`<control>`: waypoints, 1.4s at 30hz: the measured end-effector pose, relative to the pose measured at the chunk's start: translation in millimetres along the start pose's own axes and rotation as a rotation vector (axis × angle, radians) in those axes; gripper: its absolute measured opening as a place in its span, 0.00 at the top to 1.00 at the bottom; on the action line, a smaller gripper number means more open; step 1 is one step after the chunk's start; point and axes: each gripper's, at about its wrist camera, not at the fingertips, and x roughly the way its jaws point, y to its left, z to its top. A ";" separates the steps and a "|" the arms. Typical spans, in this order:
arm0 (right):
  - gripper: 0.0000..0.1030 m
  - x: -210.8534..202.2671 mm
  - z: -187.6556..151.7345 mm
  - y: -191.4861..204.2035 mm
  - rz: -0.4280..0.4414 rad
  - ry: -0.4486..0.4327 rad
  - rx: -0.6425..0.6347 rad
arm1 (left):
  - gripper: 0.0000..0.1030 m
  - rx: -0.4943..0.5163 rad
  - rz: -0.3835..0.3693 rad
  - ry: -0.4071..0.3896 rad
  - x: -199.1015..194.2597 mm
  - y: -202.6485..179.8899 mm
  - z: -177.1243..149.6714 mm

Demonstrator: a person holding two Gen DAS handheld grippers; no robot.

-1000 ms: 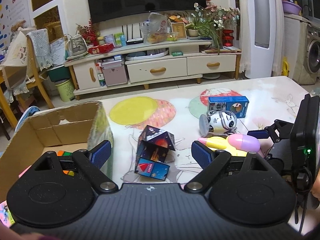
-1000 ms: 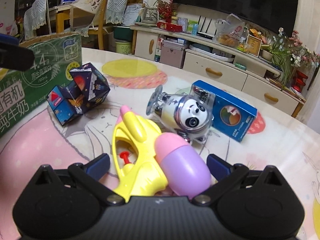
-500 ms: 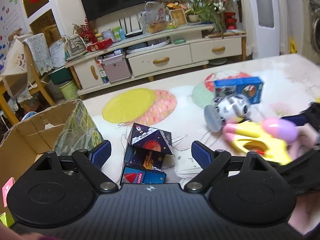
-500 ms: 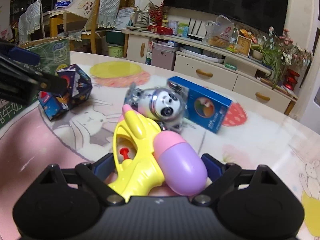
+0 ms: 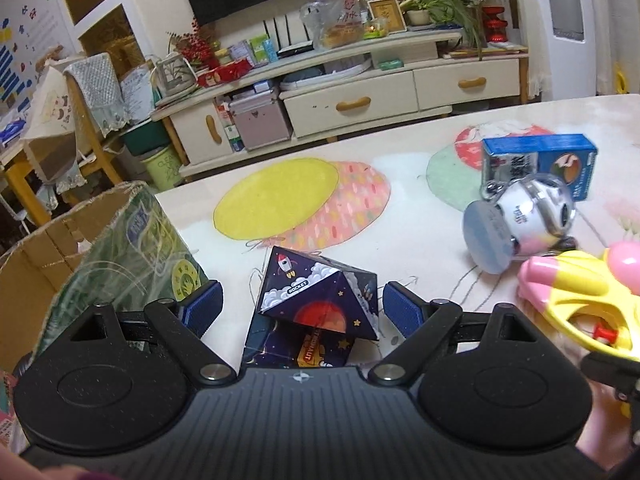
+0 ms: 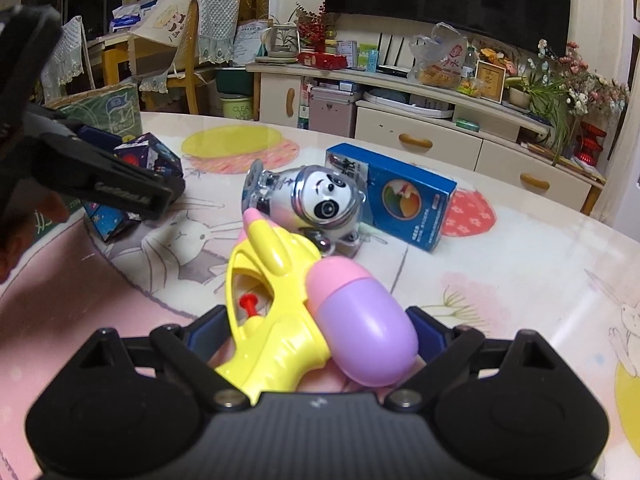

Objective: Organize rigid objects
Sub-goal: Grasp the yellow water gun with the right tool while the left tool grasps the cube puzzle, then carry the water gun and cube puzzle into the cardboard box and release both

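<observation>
My left gripper (image 5: pixel 302 310) is open with its blue pads on either side of a dark space-print folding cube (image 5: pixel 320 304) on the table; the pads stand apart from it. It shows at the left of the right wrist view (image 6: pixel 132 196), with the cube (image 6: pixel 150 158) behind it. My right gripper (image 6: pixel 316 332) is shut on a yellow and pink toy water gun (image 6: pixel 288 304) with a purple tank, held above the table. The gun also shows at the right edge of the left wrist view (image 5: pixel 580 288).
A panda toy (image 6: pixel 320 200) lies next to a blue box (image 6: pixel 408 196) mid-table; both show in the left wrist view, the toy (image 5: pixel 520 220) and the box (image 5: pixel 560 160). An open cardboard box (image 5: pixel 80 248) stands at the left. A TV cabinet stands beyond the table.
My left gripper has moved forward around the space-print cube. My right gripper has closed on the water gun and lifted it off the table.
</observation>
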 end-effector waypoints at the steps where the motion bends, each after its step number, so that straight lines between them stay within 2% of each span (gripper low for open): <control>1: 0.09 0.1 -0.3 -0.7 0.001 -0.001 0.002 | 0.00 0.002 0.011 0.005 2.7 -0.8 0.8; 4: 0.06 0.9 -0.9 -1.4 -0.004 -0.004 0.003 | 0.01 -0.001 0.026 0.020 12.3 -1.9 1.9; 10: 0.05 1.2 -0.1 -2.0 -0.009 -0.007 0.002 | 0.23 0.008 0.029 0.017 18.2 -5.2 4.3; 16: 0.09 1.1 -0.3 -1.7 -0.002 -0.018 -0.009 | 0.24 -0.001 0.032 0.018 13.4 -3.6 5.2; 29: 0.13 -1.9 -1.9 0.7 0.007 -0.011 -0.006 | 0.24 -0.088 -0.052 0.054 -20.2 -9.7 -3.5; 42: 0.13 -18.5 -10.5 14.8 -0.061 -0.042 -0.010 | 0.25 -0.107 -0.133 0.017 -47.5 -11.1 -6.8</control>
